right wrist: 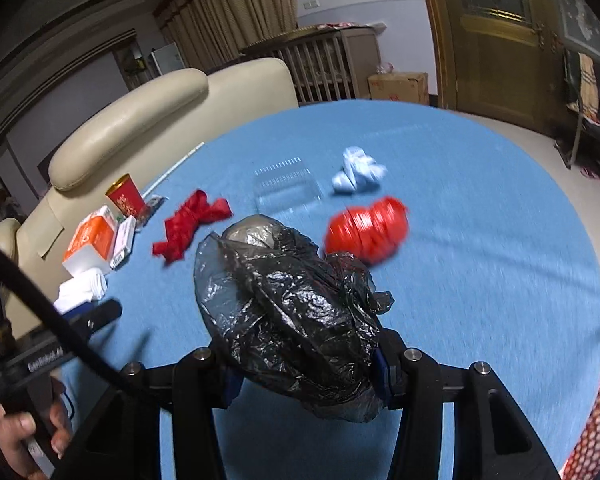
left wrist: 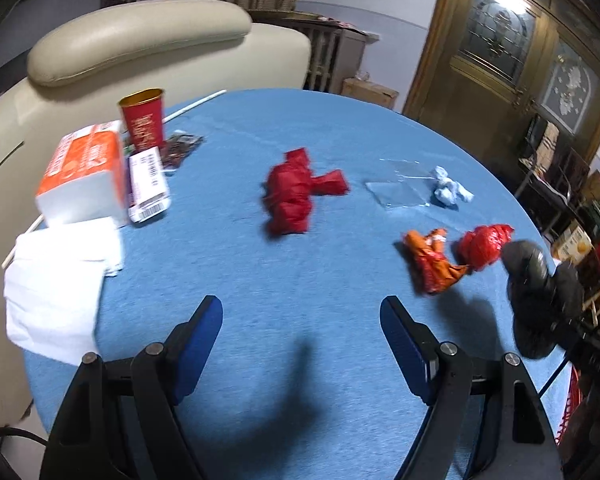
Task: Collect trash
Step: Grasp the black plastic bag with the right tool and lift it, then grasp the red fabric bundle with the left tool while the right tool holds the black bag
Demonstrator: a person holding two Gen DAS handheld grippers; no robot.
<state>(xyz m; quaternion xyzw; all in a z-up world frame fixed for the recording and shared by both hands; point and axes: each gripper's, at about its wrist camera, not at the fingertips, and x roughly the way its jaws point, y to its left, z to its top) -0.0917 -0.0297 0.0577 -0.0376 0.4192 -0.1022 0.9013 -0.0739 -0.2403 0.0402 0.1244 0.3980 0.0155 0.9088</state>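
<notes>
Black crumpled plastic, a trash bag (right wrist: pixel 296 320), is seen pinched between the fingers of the right gripper (right wrist: pixel 306 376) at lower centre of the right wrist view; in the left wrist view it appears only at the right edge (left wrist: pixel 540 300). An orange wrapper (left wrist: pixel 432 260) is shown in the left view alone. The left gripper (left wrist: pixel 302 344) is spread wide with nothing held above the blue table (left wrist: pixel 300 280). A red cup (left wrist: pixel 144 120) stands at upper left, contents not visible.

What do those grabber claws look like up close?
Both are black, angular frames with round silver bolts. The left gripper has two fingers with blue inner pads. The right gripper shows blue pads too. A black cable crosses nearby, and white lettering marks the left gripper's side.
</notes>
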